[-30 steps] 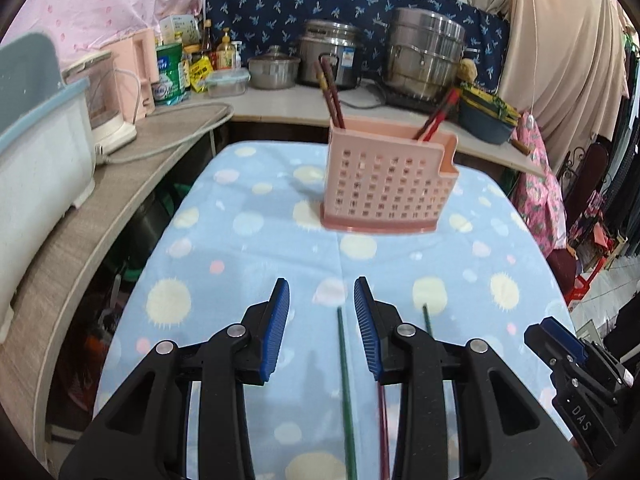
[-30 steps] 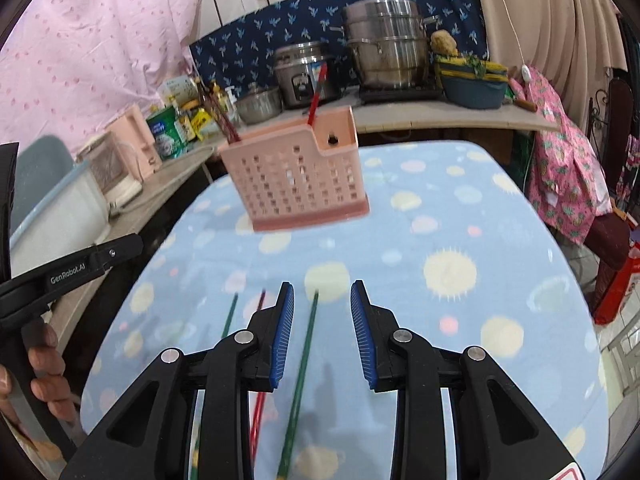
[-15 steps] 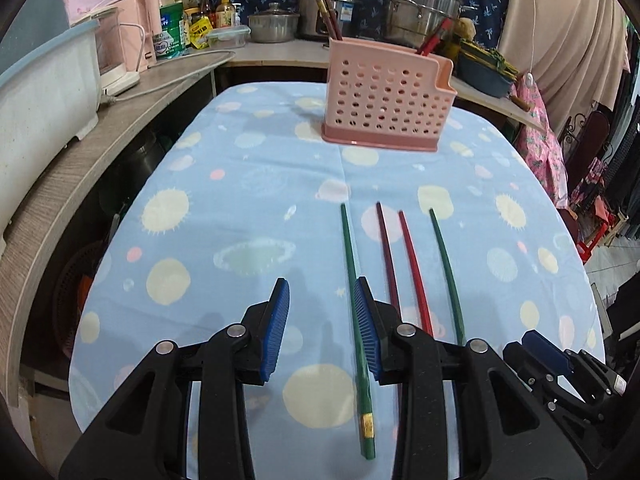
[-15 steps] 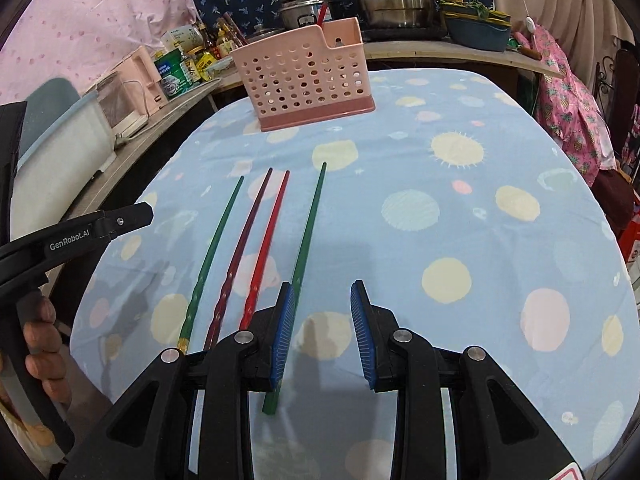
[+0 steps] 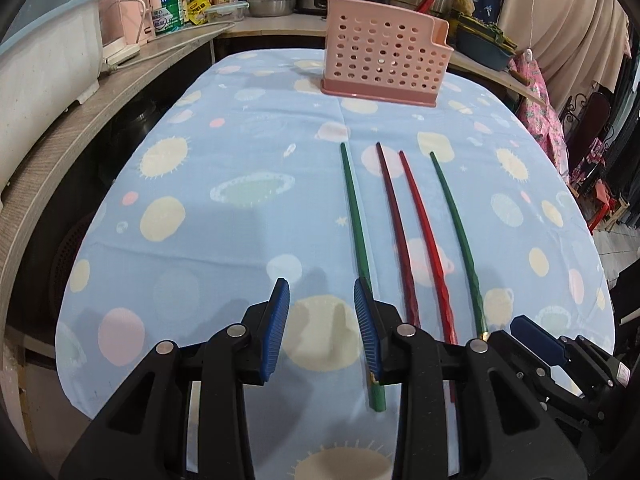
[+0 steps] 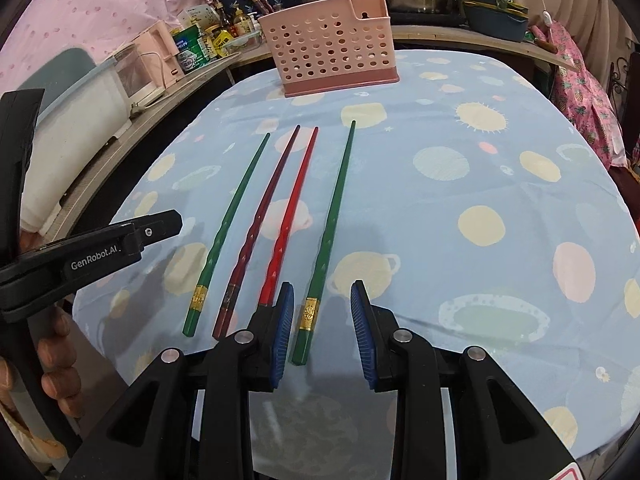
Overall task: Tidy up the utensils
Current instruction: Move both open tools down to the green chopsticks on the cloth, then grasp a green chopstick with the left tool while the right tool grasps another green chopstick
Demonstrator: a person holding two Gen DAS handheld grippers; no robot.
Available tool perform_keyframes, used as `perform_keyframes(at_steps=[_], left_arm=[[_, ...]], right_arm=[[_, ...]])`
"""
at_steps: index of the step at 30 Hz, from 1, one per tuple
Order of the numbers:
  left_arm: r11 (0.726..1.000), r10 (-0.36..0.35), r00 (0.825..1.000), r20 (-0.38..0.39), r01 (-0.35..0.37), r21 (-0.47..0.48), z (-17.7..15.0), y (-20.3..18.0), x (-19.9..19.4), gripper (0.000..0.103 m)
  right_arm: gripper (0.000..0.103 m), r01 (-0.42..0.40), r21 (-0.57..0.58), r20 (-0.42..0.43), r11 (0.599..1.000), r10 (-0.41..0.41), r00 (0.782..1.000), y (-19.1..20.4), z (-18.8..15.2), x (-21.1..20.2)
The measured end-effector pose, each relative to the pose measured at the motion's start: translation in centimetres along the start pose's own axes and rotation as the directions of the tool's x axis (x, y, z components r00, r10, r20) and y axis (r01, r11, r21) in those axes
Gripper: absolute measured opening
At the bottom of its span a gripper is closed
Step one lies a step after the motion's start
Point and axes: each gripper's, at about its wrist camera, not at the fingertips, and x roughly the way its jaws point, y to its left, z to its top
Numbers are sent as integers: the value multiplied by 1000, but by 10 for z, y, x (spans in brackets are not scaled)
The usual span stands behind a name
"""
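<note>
Left tongs (image 5: 320,328) spread, empty, hovering beside left green chopstick (image 5: 354,208). Dark red (image 5: 394,220) and red chopstick (image 5: 422,224) lie parallel on surface (image 5: 200,220). Right tongs (image 6: 322,330) spread, straddling right green chopstick's (image 6: 332,220) thick end, likely to grab it for pink basket (image 6: 332,60).

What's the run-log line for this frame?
step: approach | left gripper: open, empty | right gripper: open, straddling right green chopstick | four chopsticks flat on tablecloth | holder upright
</note>
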Motion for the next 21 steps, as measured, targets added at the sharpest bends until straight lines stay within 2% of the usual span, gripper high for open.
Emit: perform_keyframes(at_steps=[7, 13, 16, 18, 21], left_arm=[[1000, -9, 999, -31, 9, 17, -16, -4, 3, 33], [1000, -17, 999, -38, 18, 20, -20, -5, 2, 37], [999, -18, 999, -39, 19, 26, -22, -6, 1, 45], [999, -20, 999, -42, 22, 32, -24, -8, 1, 46], [999, -24, 998, -55, 27, 41, -27, -11, 3, 46]], right_arm=[[29, -2, -18, -20, 1000, 1, 1000, 7, -6, 7], [25, 12, -28, -20, 1000, -12, 1000, 8, -10, 8], [18, 26, -33, -15, 999, -27, 1000, 7, -11, 8], [12, 28, -23, -14, 999, -28, 1000, 4, -12, 8], [8, 30, -4, -13, 1000, -30, 999, -2, -11, 8]])
